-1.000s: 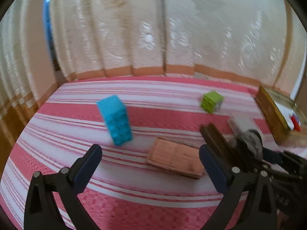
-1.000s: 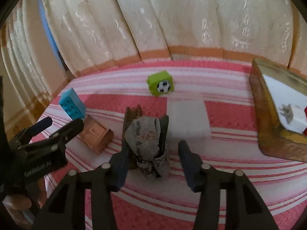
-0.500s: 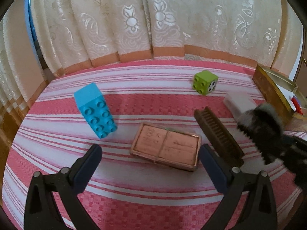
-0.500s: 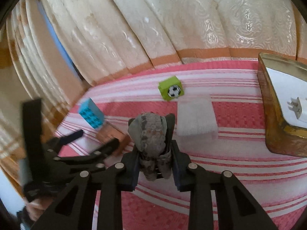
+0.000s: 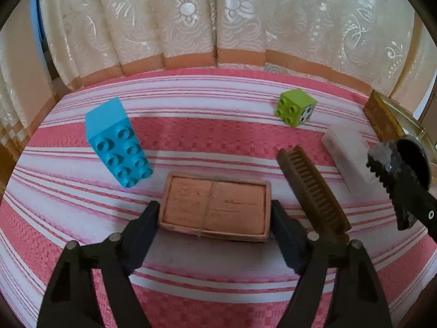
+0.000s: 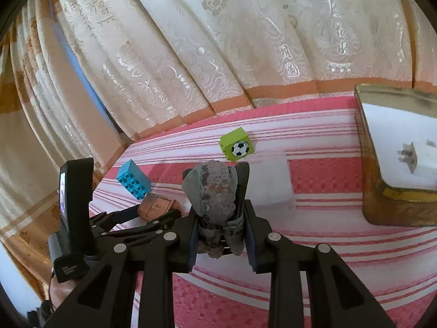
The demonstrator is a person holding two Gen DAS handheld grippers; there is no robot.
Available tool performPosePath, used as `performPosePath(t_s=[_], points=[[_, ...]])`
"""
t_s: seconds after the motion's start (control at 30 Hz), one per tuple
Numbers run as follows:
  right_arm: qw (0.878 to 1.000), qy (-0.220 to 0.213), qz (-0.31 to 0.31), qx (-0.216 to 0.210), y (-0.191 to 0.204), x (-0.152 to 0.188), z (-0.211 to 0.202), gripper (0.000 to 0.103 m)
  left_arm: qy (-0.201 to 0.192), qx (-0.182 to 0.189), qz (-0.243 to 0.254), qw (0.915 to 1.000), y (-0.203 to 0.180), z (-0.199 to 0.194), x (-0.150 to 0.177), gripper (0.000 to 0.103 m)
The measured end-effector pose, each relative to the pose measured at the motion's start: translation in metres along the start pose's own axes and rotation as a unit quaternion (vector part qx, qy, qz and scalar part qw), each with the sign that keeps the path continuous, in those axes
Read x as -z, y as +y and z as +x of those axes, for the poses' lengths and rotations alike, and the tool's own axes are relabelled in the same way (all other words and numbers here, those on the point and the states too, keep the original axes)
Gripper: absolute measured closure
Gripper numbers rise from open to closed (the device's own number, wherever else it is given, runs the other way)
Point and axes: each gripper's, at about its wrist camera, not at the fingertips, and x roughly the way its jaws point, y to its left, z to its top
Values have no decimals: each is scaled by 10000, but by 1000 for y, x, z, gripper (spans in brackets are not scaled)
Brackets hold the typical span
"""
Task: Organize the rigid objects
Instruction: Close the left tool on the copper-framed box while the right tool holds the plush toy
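A flat copper-coloured box [image 5: 215, 207] lies on the pink striped cloth [image 5: 218, 273]. My left gripper [image 5: 215, 218] straddles it; the jaws are closing and their pads meet its two short ends. The same gripper [image 6: 153, 218] and box [image 6: 155, 205] show at the left of the right wrist view. My right gripper [image 6: 221, 210] is shut on a grey sequinned hair clip [image 6: 215, 188], held above the cloth. That clip [image 5: 387, 164] shows its dark teeth at the right edge of the left wrist view. A brown comb [image 5: 311, 188] lies just right of the box.
A blue brick [image 5: 117, 147] stands left of the box and a green cube [image 5: 295, 106] farther back. A white block [image 5: 347, 155] lies near a gilt tray [image 6: 382, 205] that holds a white plug [image 6: 420, 158]. Curtains close off the back.
My left gripper came forward and down over the copper box and narrowed onto its ends. My right gripper shut on the hair clip and lifted it off the cloth.
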Motion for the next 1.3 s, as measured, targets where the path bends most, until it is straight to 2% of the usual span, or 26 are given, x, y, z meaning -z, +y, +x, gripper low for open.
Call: performPosePath(t_s=[0.17, 0.3, 0.4, 0.53, 0.7, 0.77, 0.83, 0.93, 1.03, 1.2, 1.3], points=[[9998, -116, -104, 95, 0, 0, -3, 72, -108, 0, -134, 9999, 4, -4, 1, 24], [9990, -297, -222, 267, 0, -2, -7, 72, -543, -241, -119, 9982, 1, -20, 4, 24], [9975, -451, -339, 429, 2, -3, -11, 72, -995, -506, -122, 9937, -5, -37, 8, 24], [9952, -625, -488, 571, 5, -4, -17, 72, -1424, -658, -219, 9874, -8, -51, 11, 24], [9926, -805, -630, 661, 8, -4, -24, 72, -1770, -808, -355, 9802, -16, -64, 15, 24], [9918, -855, -667, 680, 9, -4, -26, 72, -1866, -836, -344, 9783, -21, -67, 17, 30], [9907, -910, -722, 703, 9, -4, -29, 72, -1926, -855, -314, 9770, -27, -71, 19, 35], [9890, -982, -815, 748, 9, -3, -35, 72, -1980, -888, -239, 9759, -36, -73, 20, 35], [9874, -1018, -911, 803, 8, -1, -38, 72, -2026, -787, -179, 9759, -39, -75, 22, 46], [9855, -1048, -975, 917, 2, 0, -42, 72, -1782, -267, -743, 9808, -10, -71, 25, 46], [9867, -1031, -861, 918, -5, -1, -45, 72, -1655, -256, -1134, 9793, 13, -68, 27, 38]])
